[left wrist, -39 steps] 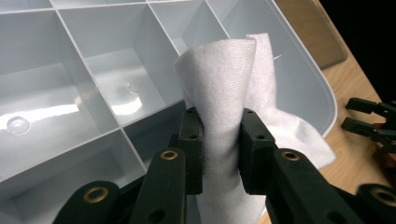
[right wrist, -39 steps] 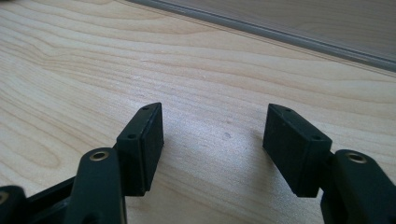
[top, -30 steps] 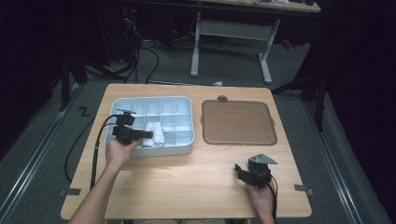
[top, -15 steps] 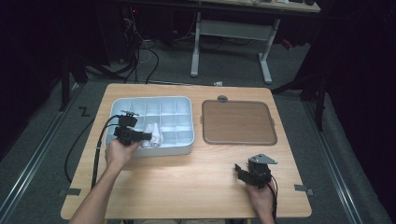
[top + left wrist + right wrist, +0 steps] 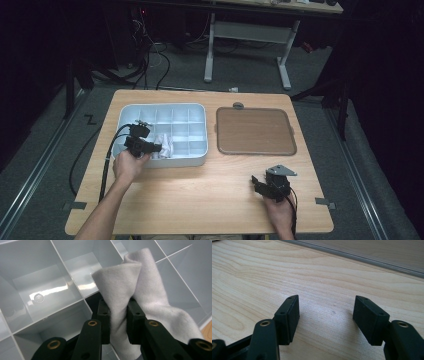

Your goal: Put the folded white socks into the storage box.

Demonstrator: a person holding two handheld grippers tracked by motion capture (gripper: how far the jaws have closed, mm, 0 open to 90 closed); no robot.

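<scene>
A white cloth (image 5: 165,146) hangs bunched over the front cells of a pale grey divided tray (image 5: 200,107) at the table's left. My left gripper (image 5: 158,148) is over the tray's front left part, pointing right, and is shut on the cloth. In the left gripper view the cloth (image 5: 140,282) is pinched in a fold in the left gripper (image 5: 118,307), above the tray's cells (image 5: 45,282). My right gripper (image 5: 257,182) rests near the table's front right, open. In the right gripper view the right gripper (image 5: 327,307) has only bare wood between its pads.
A brown mat with a grey rim (image 5: 255,131) lies to the right of the tray. The wooden table (image 5: 200,195) shows bare wood between the two hands. A black cable (image 5: 106,165) trails from the left gripper off the table's left edge.
</scene>
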